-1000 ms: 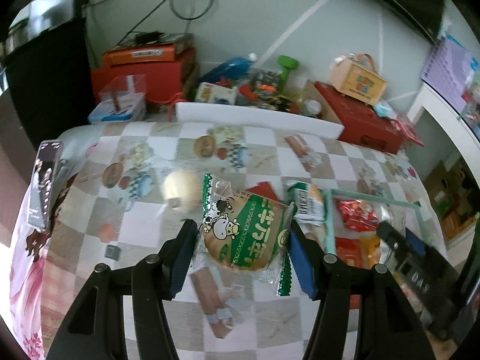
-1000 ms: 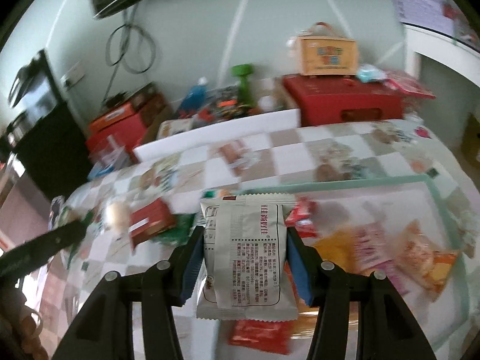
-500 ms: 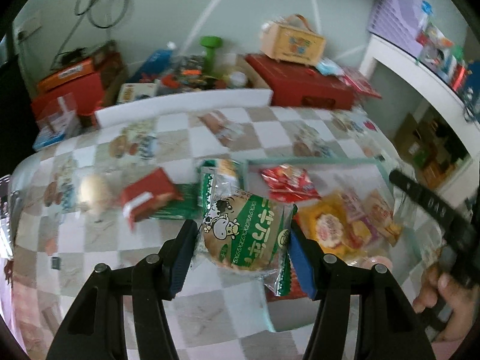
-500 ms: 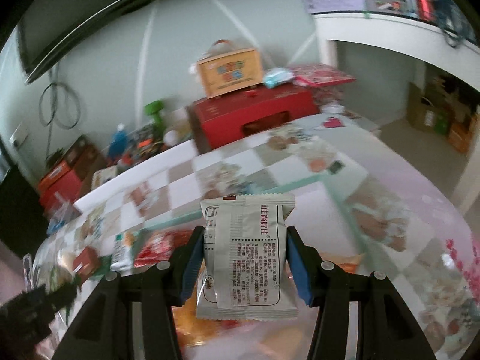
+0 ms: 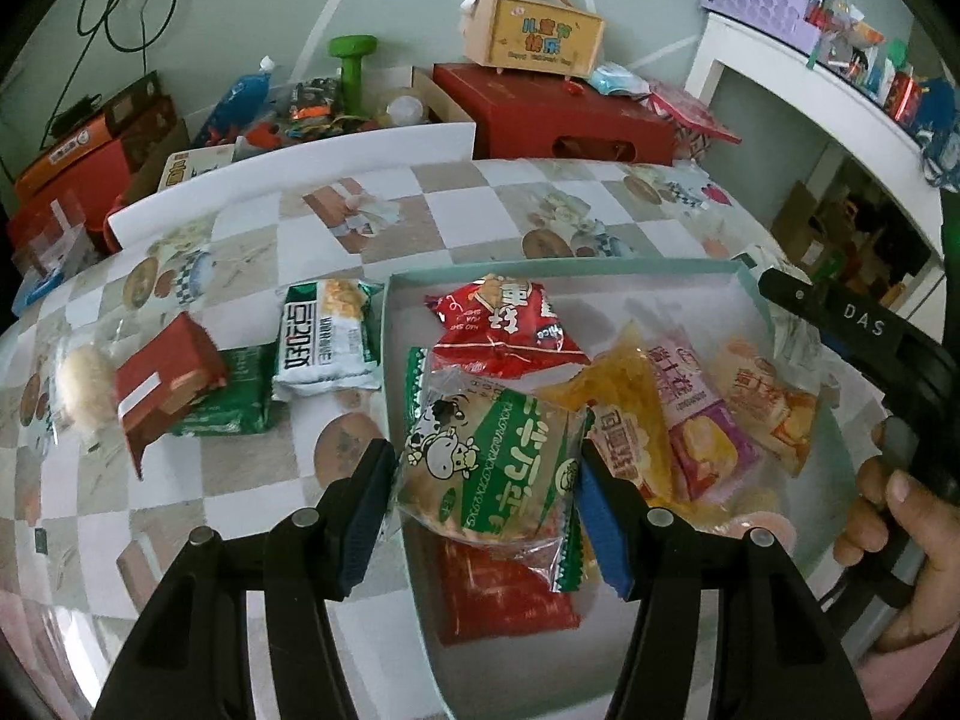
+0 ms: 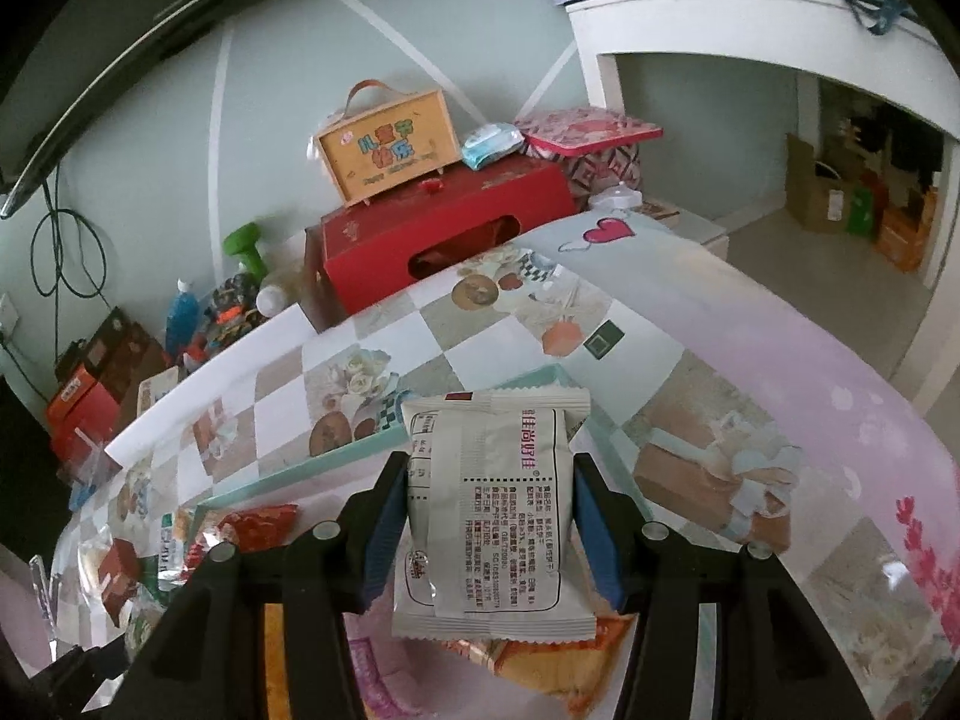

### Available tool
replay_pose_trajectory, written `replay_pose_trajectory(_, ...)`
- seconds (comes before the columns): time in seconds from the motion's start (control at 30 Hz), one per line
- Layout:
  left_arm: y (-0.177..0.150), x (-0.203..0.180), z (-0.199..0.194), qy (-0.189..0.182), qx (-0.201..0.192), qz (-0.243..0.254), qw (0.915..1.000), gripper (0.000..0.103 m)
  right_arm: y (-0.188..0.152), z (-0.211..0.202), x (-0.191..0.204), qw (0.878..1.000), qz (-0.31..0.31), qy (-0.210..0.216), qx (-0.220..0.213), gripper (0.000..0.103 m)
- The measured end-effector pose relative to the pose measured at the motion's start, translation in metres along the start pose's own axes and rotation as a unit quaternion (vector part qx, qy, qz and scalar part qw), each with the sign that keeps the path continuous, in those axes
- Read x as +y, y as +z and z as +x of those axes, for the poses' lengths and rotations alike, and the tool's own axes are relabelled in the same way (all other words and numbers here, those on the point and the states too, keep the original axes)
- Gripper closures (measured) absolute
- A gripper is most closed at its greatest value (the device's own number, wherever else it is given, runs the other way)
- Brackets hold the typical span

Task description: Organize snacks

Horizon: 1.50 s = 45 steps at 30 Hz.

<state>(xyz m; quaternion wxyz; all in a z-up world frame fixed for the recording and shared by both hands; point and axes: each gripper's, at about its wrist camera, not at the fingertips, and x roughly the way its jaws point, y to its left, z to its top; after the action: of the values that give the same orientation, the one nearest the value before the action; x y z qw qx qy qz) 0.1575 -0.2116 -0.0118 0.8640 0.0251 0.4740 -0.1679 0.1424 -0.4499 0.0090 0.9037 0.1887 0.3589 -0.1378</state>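
On the left of the tabletop (image 5: 252, 468), outside the tray, four snacks lie loose: a pale round bun (image 5: 84, 381), a red packet (image 5: 168, 381) lying on a green packet (image 5: 240, 399), and a white-and-green pack (image 5: 327, 333) just beside the tray's left wall. The pale-green tray (image 5: 540, 267) sits right of them and already holds about six packets: a red bag (image 5: 507, 327), a yellow bag (image 5: 624, 402), a pink-and-yellow pack (image 5: 696, 420), an orange biscuit pack (image 5: 765, 399) and a red packet (image 5: 504, 591) at the near edge; the exact count is uncertain where they overlap.

The left gripper (image 5: 489, 489) has its jaws clamped on a green cow-print bun pack (image 5: 498, 468), held above the tray's near-left part. Further right, the right gripper (image 6: 489, 519), one hand (image 5: 906, 546) on its handle, has its jaws clamped on a white printed packet (image 6: 495, 516), one packet per gripper, also over the tray.

The risks, as I judge them: the cow-print pack hangs close to the tray's left wall, so a release here could leave it straddling the rim. The piled packets give an uneven bed, and a new one may slide off. With both grippers over the same tray, they could bump together.
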Motion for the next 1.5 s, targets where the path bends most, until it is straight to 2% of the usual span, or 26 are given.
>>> replay_pose_trajectory(0.23, 0.001, -0.003, 0.018, 0.003, 0.005, 0.004, 1.0, 0.042, -0.002, 0.014, -0.003, 1.0, -0.004, 0.001, 0.009, 0.047)
replay_pose_trajectory(0.37, 0.002, -0.002, 0.02, 0.006, 0.009, 0.001, 0.9999, 0.037, -0.003, 0.016, -0.004, 1.0, -0.007, -0.006, 0.012, 0.046)
replay_pose_trajectory(0.6, 0.005, -0.004, 0.007, -0.008, 0.005, -0.008, 0.9999, 0.033, -0.001, 0.008, -0.006, 1.0, 0.0, -0.01, 0.015, 0.042)
replay_pose_trajectory(0.83, 0.008, 0.006, -0.007, 0.006, 0.007, -0.029, 0.9995, 0.033, 0.002, -0.001, -0.001, 0.999, -0.004, -0.024, 0.028, 0.042)
replay_pose_trajectory(0.9, 0.008, 0.012, -0.009, 0.013, 0.006, -0.038, 0.9992, 0.03, 0.001, -0.001, 0.001, 0.999, -0.008, -0.031, 0.038, 0.042)
replay_pose_trajectory(0.93, 0.008, 0.016, -0.008, 0.021, 0.006, -0.045, 0.9988, 0.025, 0.001, 0.0, 0.002, 0.998, -0.01, -0.034, 0.043, 0.04)
replay_pose_trajectory(0.97, 0.008, 0.02, -0.008, 0.027, 0.007, -0.051, 0.9983, 0.013, 0.0, 0.001, 0.004, 0.998, -0.013, -0.038, 0.049, 0.032)
replay_pose_trajectory(1.0, 0.008, 0.024, -0.007, 0.034, 0.005, -0.059, 0.9977, 0.008, -0.001, 0.002, 0.006, 0.997, -0.018, -0.046, 0.054, 0.026)
replay_pose_trajectory(1.07, 0.007, 0.033, -0.006, 0.051, 0.001, -0.076, 0.9958, 0.008, -0.003, 0.003, 0.01, 0.996, -0.027, -0.053, 0.059, 0.025)
replay_pose_trajectory(1.2, 0.006, 0.045, -0.006, 0.078, -0.009, -0.094, 0.9925, 0.001, -0.006, 0.004, 0.017, 0.996, -0.036, -0.049, 0.065, 0.013)
replay_pose_trajectory(1.27, 0.005, 0.051, -0.007, 0.086, -0.015, -0.103, 0.9908, 0.001, -0.007, 0.005, 0.02, 0.996, -0.042, -0.048, 0.067, 0.01)
replay_pose_trajectory(1.37, 0.006, 0.054, -0.007, 0.092, -0.015, -0.107, 0.9899, 0.001, -0.008, 0.007, 0.025, 0.995, -0.05, -0.049, 0.07, 0.0)
replay_pose_trajectory(1.5, 0.004, 0.057, -0.006, 0.103, -0.013, -0.109, 0.9885, 0.001, -0.009, 0.008, 0.031, 0.995, -0.059, -0.046, 0.072, 0.0)
